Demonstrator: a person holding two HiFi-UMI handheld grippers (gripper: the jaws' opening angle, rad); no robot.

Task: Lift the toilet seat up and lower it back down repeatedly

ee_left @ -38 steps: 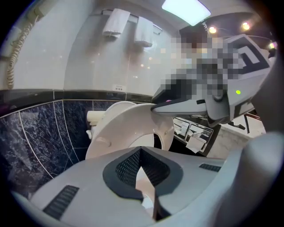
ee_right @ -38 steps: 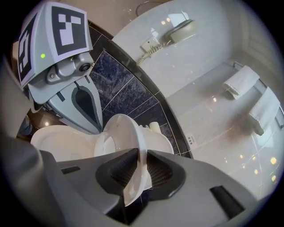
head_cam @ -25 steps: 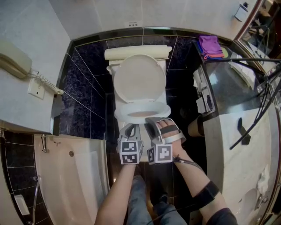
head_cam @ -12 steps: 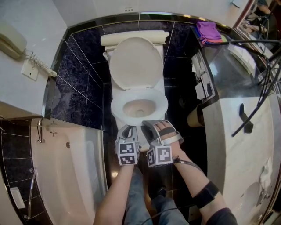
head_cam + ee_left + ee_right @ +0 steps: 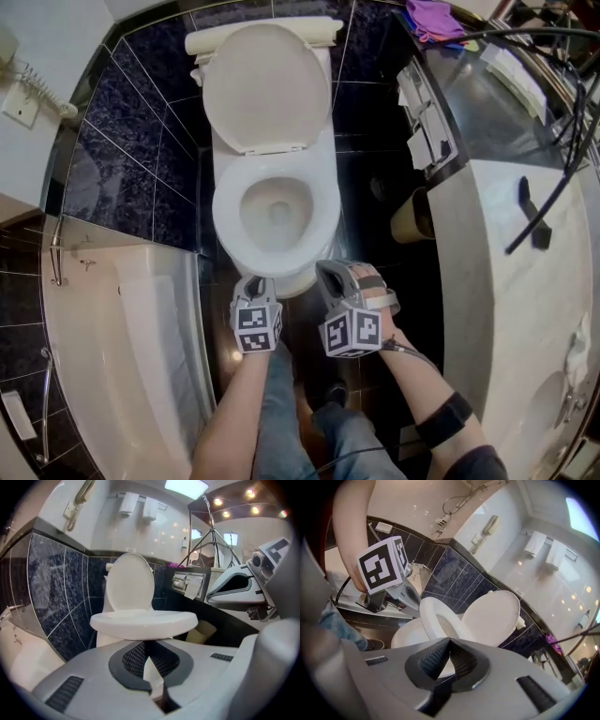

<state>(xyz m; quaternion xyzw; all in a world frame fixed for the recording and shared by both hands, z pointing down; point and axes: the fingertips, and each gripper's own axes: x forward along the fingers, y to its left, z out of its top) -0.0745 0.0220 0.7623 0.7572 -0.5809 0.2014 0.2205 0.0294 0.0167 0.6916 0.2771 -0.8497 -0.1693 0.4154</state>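
Toilet seat (image 5: 228, 216) lay flat on the bowl (image 5: 275, 214), and the lid (image 5: 267, 86) stood raised against the tank (image 5: 262, 36) at the back edge of the toilet. You held both grippers low over the dark tiled floor (image 5: 370, 159), just off the bowl's front edge. Your left gripper (image 5: 253, 284) pointed at the front rim, so close that contact could not be told from the head view. In its own view the pads sat together with nothing between them, and the front lip of the seat lay level just beyond the tips. Your right gripper (image 5: 330, 272) sat beside it toward the bowl's front right edge and apart from the seat. Its jaws had just been closing and now stood together, with nothing between them. In its own view the whole scene sat tilted, and your left gripper's marker cube (image 5: 383, 566) showed off to the left. A white bathtub (image 5: 122, 375) ran along the floor's left edge. A pale counter (image 5: 506, 281) ran along the right edge, with a tan bin (image 5: 412, 217) at its foot. A purple cloth (image 5: 433, 17) lay at the counter's far end.
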